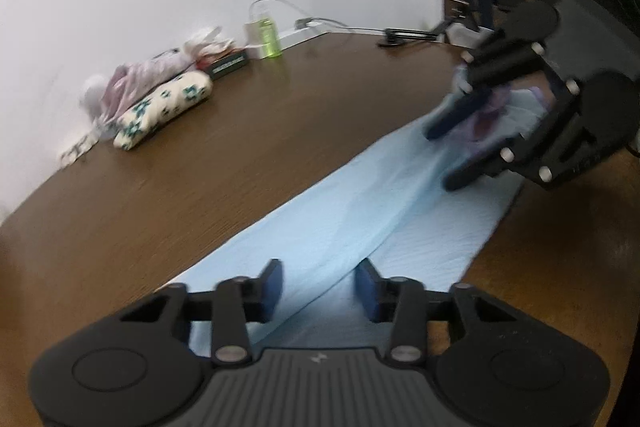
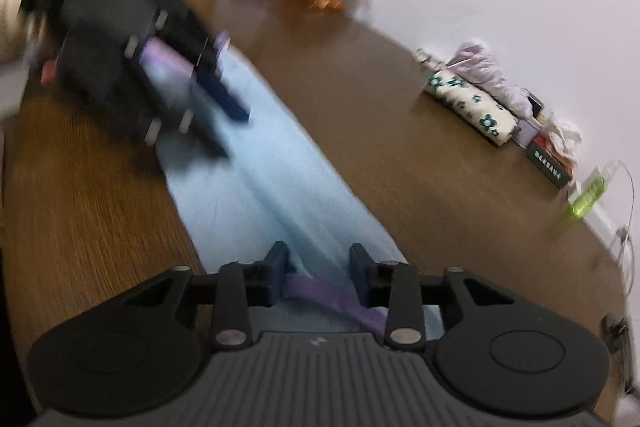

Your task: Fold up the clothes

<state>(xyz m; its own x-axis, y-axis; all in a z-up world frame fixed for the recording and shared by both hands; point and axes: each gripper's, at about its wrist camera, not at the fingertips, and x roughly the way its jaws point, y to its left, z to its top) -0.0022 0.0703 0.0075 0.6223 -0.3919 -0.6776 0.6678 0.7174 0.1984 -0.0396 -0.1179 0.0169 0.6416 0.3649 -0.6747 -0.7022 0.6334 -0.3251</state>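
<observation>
While the left tongs [image 1: 318,285] stand parted over a raised ridge of the blue cloth [image 1: 340,227], their pads do not pinch it. Across the strip, the right tongs [image 2: 319,269] are likewise released, a purple band [image 2: 332,297] lying between the fingers. Stretched long on the brown tabletop [image 1: 200,155], the cloth runs between both tools. Farther back, by the wall, sit a floral pouch [image 1: 164,109] and a green bottle [image 1: 270,37].

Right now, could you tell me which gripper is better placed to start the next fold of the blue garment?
Probably right. The right gripper straddles the blue garment at its purple waistband; the left gripper, also open, straddles only a central ridge.
</observation>
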